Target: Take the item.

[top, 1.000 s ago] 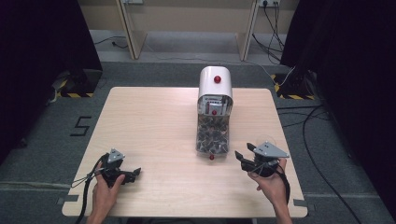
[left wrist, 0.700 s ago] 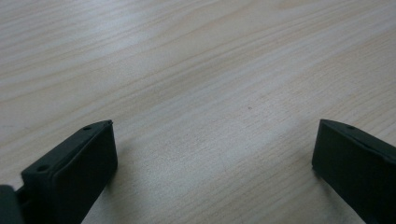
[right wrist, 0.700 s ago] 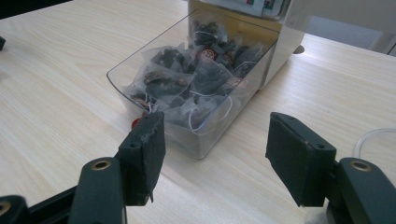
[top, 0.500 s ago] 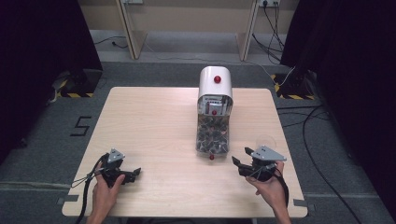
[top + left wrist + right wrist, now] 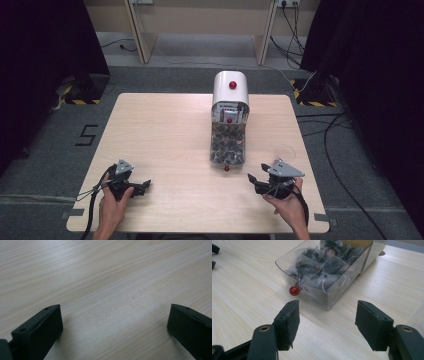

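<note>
Pale wooden table [image 5: 165, 135] carries a white dispenser with a clear plastic drawer of tea bags [image 5: 228, 142], the right gripper [image 5: 257, 179] just beside its near end and the left gripper [image 5: 142, 185] well apart. Left gripper view: jaws spread over bare wood. Right gripper view: jaws, just opened wider, gape empty toward the drawer's small red round knob [image 5: 294, 290].

A pale wooden worktop [image 5: 165, 135] is standing on grey floor. A dispenser [image 5: 230, 92] with a white domed top and a red knob is sitting on its far middle. A clear tray [image 5: 228, 148] full of dark tea bags is reaching out from the dispenser toward the near edge, with a red ball [image 5: 226, 168] lying at its near end. A clear cup [image 5: 285, 152] is standing near the right edge.
</note>
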Demonstrator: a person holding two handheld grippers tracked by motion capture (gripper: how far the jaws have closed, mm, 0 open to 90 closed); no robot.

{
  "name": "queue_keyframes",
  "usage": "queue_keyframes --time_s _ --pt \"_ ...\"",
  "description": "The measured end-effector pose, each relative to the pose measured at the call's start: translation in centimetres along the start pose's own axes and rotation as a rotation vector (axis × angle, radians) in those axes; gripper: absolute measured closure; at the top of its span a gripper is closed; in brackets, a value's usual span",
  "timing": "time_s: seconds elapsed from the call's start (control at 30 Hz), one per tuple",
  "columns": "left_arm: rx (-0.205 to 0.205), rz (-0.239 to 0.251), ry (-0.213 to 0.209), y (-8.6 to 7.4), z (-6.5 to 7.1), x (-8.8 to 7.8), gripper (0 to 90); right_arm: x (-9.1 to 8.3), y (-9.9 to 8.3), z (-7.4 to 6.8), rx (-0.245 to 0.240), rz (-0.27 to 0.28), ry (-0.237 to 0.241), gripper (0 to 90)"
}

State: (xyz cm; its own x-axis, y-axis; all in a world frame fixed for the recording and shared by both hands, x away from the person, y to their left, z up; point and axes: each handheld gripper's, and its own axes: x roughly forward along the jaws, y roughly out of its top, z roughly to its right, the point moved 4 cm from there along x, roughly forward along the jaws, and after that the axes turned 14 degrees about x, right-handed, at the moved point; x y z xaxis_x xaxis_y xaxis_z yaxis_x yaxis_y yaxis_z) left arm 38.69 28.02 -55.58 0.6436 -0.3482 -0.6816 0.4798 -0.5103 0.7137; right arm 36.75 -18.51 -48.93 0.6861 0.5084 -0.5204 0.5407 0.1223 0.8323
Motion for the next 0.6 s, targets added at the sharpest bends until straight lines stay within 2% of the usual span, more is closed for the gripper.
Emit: queue_keyframes --time_s 0.33,0.6 --pt "0.000 0.000 0.000 0.0 0.0 0.0 0.0 -0.4 -1.0 0.3 0.010 -0.011 -0.003 36.1" --pt "0.001 0.000 0.000 0.0 0.0 0.0 0.0 -0.5 -1.7 0.3 0.008 -0.005 0.003 31.0"
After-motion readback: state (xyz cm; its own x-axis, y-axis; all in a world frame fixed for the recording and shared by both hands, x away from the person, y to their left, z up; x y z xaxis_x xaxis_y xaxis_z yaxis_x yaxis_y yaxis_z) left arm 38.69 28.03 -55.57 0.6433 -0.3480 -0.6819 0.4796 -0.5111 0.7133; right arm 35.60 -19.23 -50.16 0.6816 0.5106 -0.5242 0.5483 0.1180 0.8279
